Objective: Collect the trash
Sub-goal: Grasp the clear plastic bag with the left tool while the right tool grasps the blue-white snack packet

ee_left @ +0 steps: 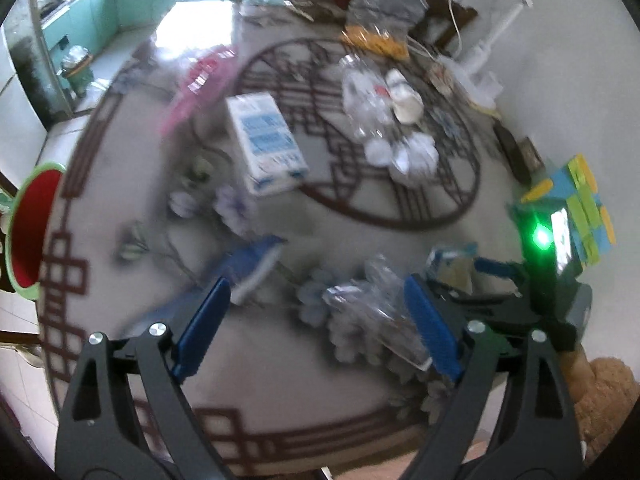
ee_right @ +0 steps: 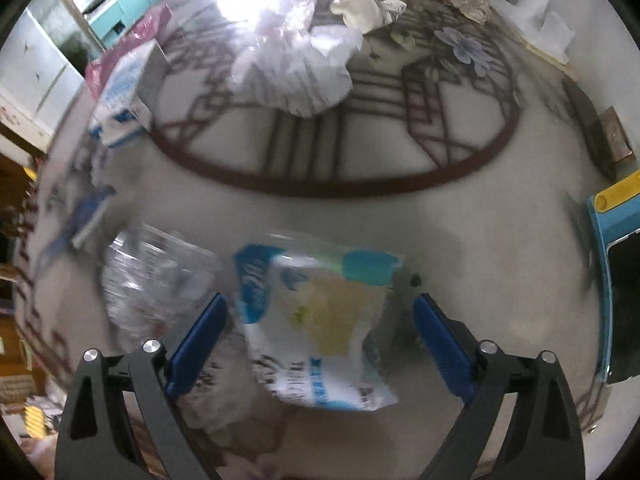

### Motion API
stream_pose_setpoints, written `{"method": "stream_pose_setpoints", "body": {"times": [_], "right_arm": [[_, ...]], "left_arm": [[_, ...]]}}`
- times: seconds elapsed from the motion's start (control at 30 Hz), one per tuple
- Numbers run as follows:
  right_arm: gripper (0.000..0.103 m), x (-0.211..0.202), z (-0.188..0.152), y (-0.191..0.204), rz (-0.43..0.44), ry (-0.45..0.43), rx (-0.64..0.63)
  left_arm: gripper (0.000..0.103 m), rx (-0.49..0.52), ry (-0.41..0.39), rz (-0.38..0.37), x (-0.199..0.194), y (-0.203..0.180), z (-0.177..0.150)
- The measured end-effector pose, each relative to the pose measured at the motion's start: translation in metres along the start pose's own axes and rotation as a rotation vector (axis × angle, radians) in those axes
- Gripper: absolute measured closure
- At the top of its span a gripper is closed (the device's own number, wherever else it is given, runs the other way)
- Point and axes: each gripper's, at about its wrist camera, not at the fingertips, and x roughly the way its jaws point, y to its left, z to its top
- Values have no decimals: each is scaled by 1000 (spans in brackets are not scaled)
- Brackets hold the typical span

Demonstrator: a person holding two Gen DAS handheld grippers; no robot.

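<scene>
Both views are pretty blurry, so bear with me. Closest in, the left gripper (ee_left: 318, 316) has its jaws standing wide apart over a crumpled clear plastic wrapper (ee_left: 372, 312); the wrapper lies between the blue pads but I can't see them pressing on it. The right gripper (ee_right: 320, 338) is also spread wide, with a white and blue snack bag (ee_right: 316, 320) lying flat between its pads, not pinched as far as I can tell. Just left of that bag is the same clear plastic wrapper (ee_right: 156, 280), and a small blue packet (ee_left: 252, 268) sits a bit further left.

All of it is on a round table (ee_left: 280, 408) with a pale top, a dark red lattice border near the rim, a big lattice circle in the middle and faded flower prints. Further out on the table: a white and blue box (ee_left: 266, 144), a pink bag (ee_left: 200, 84), a squashed clear bottle (ee_left: 368, 96) and a heap of crumpled white tissue (ee_right: 304, 68). A blue and yellow toy thing (ee_left: 576, 208) sits at the right edge.

Off the table's left edge there's a bin (ee_left: 28, 236), red inside with a green rim. Beyond that, a light tiled floor (ee_left: 192, 24) with glare and mint green cabinets (ee_left: 112, 4) at the back
</scene>
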Motion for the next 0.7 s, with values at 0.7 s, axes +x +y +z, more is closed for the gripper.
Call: {"method": "stream_pose_setpoints", "body": {"times": [0.7], "right_arm": [[59,-62,40,-25,68,-239,31]], "left_arm": [[20,36,210,15,96,-48,-27]]}}
